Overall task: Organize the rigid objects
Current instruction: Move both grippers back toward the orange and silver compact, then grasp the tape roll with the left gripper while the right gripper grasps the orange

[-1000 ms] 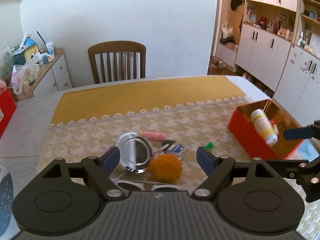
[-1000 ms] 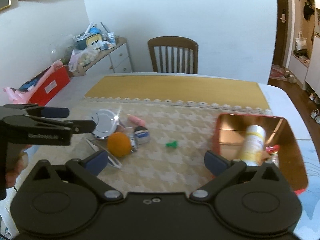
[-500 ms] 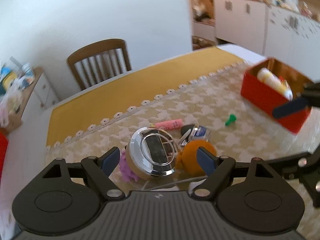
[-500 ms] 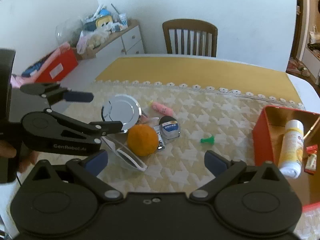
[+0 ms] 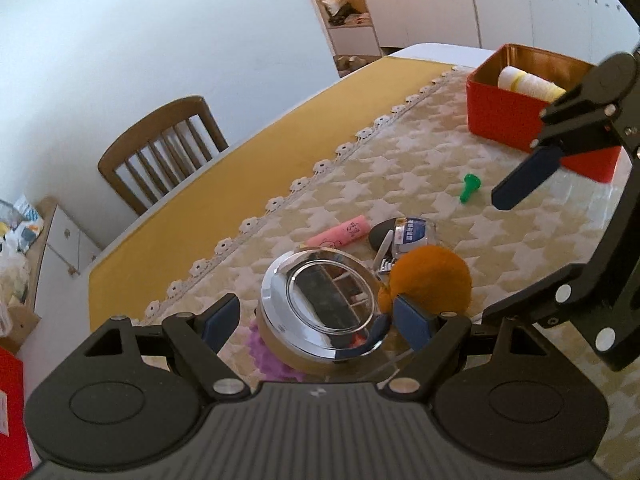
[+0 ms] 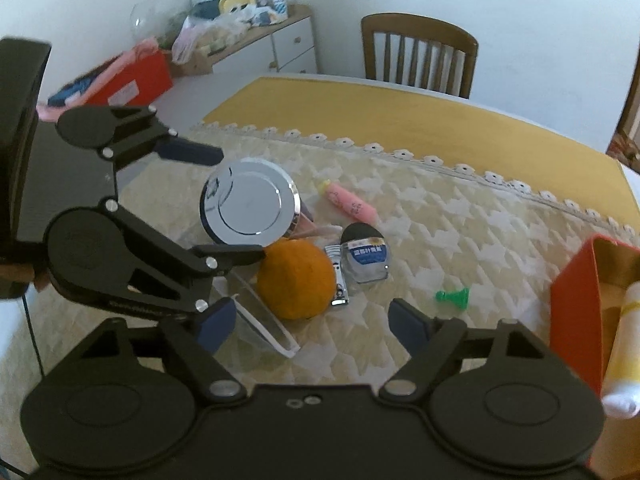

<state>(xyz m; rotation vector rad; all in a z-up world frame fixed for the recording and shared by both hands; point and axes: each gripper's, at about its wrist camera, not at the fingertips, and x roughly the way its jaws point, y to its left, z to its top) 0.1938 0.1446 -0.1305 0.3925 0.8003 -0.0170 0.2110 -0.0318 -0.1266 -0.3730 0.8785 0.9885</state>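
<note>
We count one chrome lid [image 6: 250, 202], one orange [image 6: 296, 280], one pink tube [image 6: 350, 203], one green peg [image 6: 452, 297], one red tin [image 5: 536, 112], two chairs... one chair [image 6: 418, 58].

Chrome round lid [image 5: 330, 306] flat beside orange ball [image 5: 434, 280]; green peg [image 5: 469, 187] apart; red box [image 5: 516, 118] holds white bottle [image 5: 528, 82].

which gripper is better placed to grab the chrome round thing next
Left. The left gripper has its open jaws on either side of the chrome disc. The right gripper is open too, but faces the orange ball.
</note>
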